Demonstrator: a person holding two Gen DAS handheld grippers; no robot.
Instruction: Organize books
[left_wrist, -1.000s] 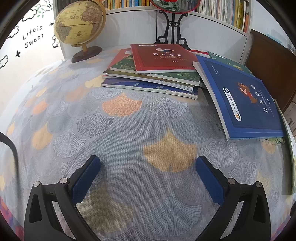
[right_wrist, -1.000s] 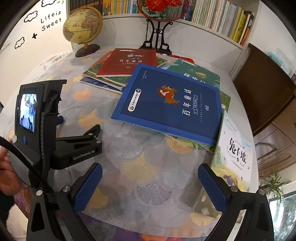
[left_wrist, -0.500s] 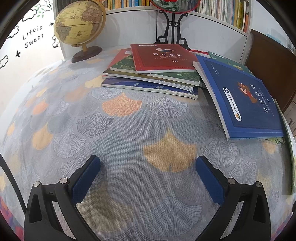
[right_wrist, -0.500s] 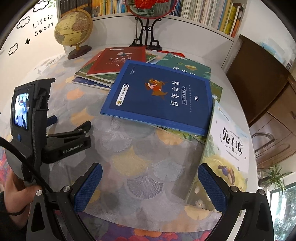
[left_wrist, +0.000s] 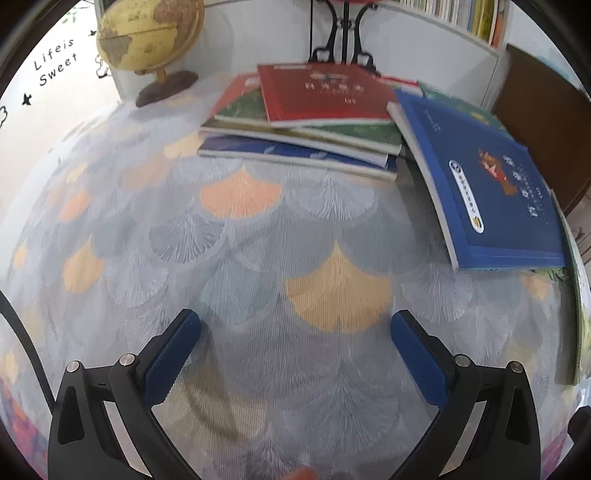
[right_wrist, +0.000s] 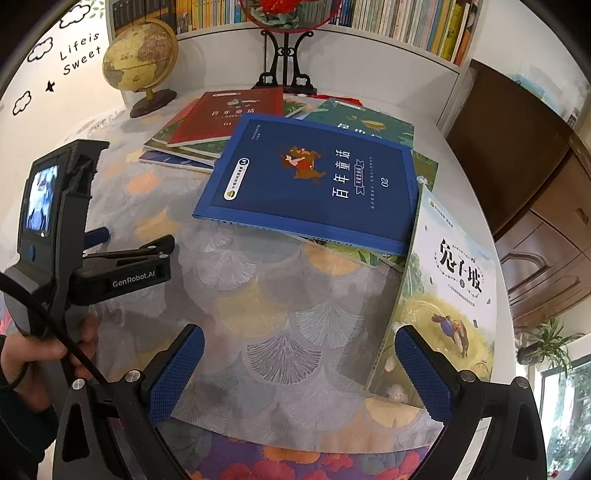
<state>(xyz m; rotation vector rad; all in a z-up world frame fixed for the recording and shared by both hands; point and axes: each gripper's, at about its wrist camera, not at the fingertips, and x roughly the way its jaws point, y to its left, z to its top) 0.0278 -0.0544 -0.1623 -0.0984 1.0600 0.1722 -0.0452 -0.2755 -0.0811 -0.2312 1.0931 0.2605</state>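
Observation:
Books lie scattered on a table with a leaf-patterned cloth (right_wrist: 280, 314). A red book (left_wrist: 325, 94) (right_wrist: 229, 114) tops a small stack at the back. A large blue book (left_wrist: 487, 188) (right_wrist: 317, 181) rests slanted over green books to its right. A white picture book (right_wrist: 454, 280) lies at the table's right edge. My left gripper (left_wrist: 295, 332) is open over bare cloth, short of the stack. My right gripper (right_wrist: 299, 354) is open near the table's front edge, its right finger (right_wrist: 421, 369) close to the white book's lower corner. Neither holds anything.
A globe (left_wrist: 147, 37) (right_wrist: 142, 59) stands at the back left. A black ornamental stand (right_wrist: 286, 55) sits behind the stack, under a shelf of upright books (right_wrist: 406, 22). A brown cabinet (right_wrist: 535, 184) lies to the right. A hand (right_wrist: 37, 354) holds the left gripper's body (right_wrist: 55, 229).
The left gripper has moved forward toward the book stack, with motion blur. The right gripper has shifted back and right, so the white picture book shows more fully.

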